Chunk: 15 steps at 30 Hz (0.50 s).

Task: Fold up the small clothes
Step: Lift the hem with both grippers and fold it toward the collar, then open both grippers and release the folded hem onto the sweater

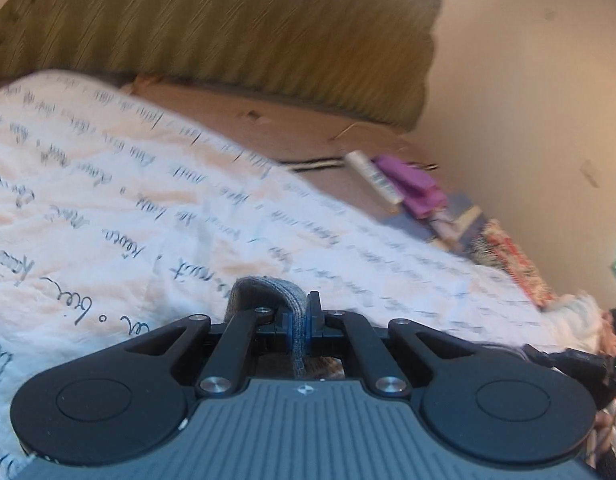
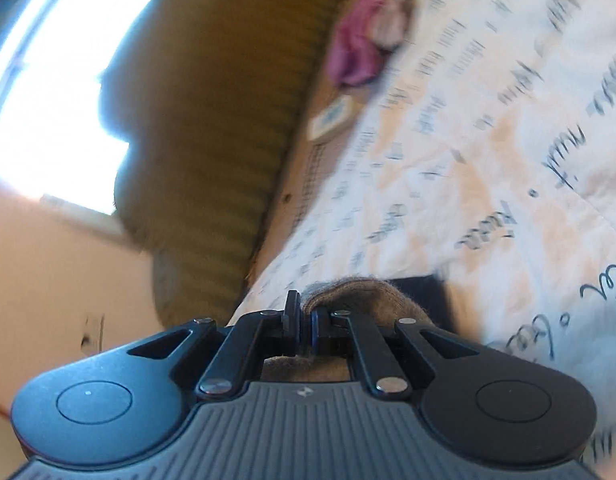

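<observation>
Left wrist view shows the left gripper [image 1: 301, 316] clamped on a grey sock [image 1: 267, 292] above a quilt [image 1: 107, 200] with blurred cursive script, mostly unreadable, while the right gripper [image 2: 303, 320] pinches brownish-grey knit fabric [image 2: 368, 296], its lower part hidden behind the jaws.

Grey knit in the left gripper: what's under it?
Under the grey knit, pinched by the left gripper, lies the script-printed sheet. The gripper body hides the rest of the knit.

Blue cursive script runs in rows across the white bedsheet [image 1: 107, 184] — too blurred and slanted to read.
</observation>
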Each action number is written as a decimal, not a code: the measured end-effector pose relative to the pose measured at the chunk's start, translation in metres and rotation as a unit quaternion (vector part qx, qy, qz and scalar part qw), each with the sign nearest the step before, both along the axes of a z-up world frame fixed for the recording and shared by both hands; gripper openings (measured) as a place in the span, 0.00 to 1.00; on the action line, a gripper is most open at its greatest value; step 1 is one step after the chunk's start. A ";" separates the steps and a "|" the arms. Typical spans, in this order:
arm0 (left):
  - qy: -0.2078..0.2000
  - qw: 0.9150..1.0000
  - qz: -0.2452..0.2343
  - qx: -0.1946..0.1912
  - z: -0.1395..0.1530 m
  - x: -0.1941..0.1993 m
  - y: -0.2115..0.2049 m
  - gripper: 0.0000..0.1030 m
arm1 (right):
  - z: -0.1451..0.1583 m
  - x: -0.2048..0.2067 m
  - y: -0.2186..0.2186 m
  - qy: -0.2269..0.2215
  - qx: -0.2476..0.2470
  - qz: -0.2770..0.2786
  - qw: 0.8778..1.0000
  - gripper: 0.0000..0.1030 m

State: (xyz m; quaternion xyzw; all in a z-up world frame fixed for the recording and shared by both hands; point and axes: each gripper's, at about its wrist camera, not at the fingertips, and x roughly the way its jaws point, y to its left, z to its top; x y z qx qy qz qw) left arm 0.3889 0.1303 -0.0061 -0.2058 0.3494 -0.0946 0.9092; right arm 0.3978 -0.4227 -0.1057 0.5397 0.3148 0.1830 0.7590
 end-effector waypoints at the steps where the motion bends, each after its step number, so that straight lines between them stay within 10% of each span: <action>1: 0.023 1.000 0.004 0.012 -0.015 0.012 -0.002 0.04 | -0.013 0.007 0.000 0.020 0.007 -0.009 1.000 0.08; 5: 0.018 1.000 -0.003 0.015 -0.032 0.017 -0.006 0.16 | -0.033 0.014 0.005 0.044 0.007 -0.033 0.998 0.24; 9: -0.055 0.998 0.013 -0.033 -0.004 0.000 0.009 0.71 | -0.015 -0.003 -0.005 -0.017 -0.024 -0.061 0.998 0.79; 15: -0.077 0.994 0.066 -0.044 0.018 -0.053 0.032 0.81 | 0.015 -0.045 -0.010 -0.043 -0.082 -0.021 0.995 0.81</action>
